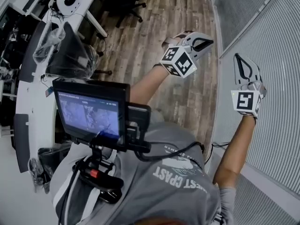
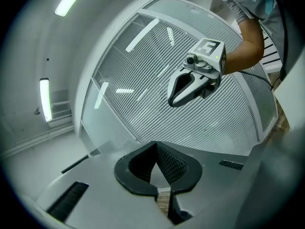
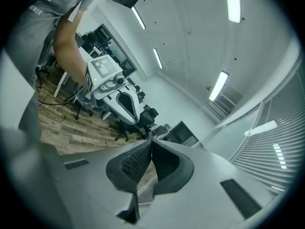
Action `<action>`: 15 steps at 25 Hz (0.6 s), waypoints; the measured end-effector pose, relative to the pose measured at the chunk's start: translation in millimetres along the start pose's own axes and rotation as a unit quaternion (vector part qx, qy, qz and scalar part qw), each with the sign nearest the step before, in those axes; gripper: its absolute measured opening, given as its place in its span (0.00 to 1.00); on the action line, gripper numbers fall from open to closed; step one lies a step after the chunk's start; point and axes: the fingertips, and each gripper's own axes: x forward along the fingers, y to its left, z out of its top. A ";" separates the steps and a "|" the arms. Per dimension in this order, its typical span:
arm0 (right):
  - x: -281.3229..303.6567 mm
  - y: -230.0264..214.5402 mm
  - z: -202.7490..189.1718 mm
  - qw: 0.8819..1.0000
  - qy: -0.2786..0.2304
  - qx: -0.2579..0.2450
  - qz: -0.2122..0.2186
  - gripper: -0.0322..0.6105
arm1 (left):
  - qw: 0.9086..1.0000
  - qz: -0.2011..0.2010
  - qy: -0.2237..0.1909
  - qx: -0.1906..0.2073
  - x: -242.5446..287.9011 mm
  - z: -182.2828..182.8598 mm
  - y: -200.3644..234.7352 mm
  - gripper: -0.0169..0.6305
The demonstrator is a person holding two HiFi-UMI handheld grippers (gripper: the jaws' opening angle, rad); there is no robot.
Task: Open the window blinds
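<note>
Both tongs are pinched shut with nothing in them: left tongs (image 2: 157,162) and right tongs (image 3: 150,152) each show pads meeting, no gap.

The white horizontal-slat window blinds (image 1: 281,69) hang slats-closed in the pale window frame (image 1: 248,27), filling it edge to edge. The right tongs are raised just in front of the slats. The left tongs are further out, over the wood-plank floor (image 1: 154,13).

Risks as I read them:
- No cord, wand or chain shows in any view. Reaching without locating the control means groping at slats.
- Shut tips pushed into thin slats would likely bend or kink them. The right side is closest, so it is the first to hit.
- Ceiling-light streaks lie across the slats in the left gripper view. That could be glass in front, but I can't tell. If so, the tongs knock the pane instead.
- The tongs must spread before any grab. Closing on a thin cord off-centre probably lets it slip.
- The black cable (image 1: 212,146) at the wall base is a snag hazard for the feet.
</note>
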 end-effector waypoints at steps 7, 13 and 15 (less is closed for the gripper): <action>-7.3 -2.0 0.1 0.999 -0.011 0.041 -0.008 0.05 | 1.000 -0.008 -0.013 0.010 0.0 9.6 -5.6 0.03; 84.8 -42.2 -32.1 0.998 -0.004 0.061 -0.017 0.05 | 0.999 -0.010 -0.033 0.009 60.1 -46.4 58.1 0.03; 132.3 -59.9 -38.4 0.998 0.000 0.056 -0.019 0.05 | 0.999 -0.010 -0.043 0.011 81.5 -73.0 93.4 0.03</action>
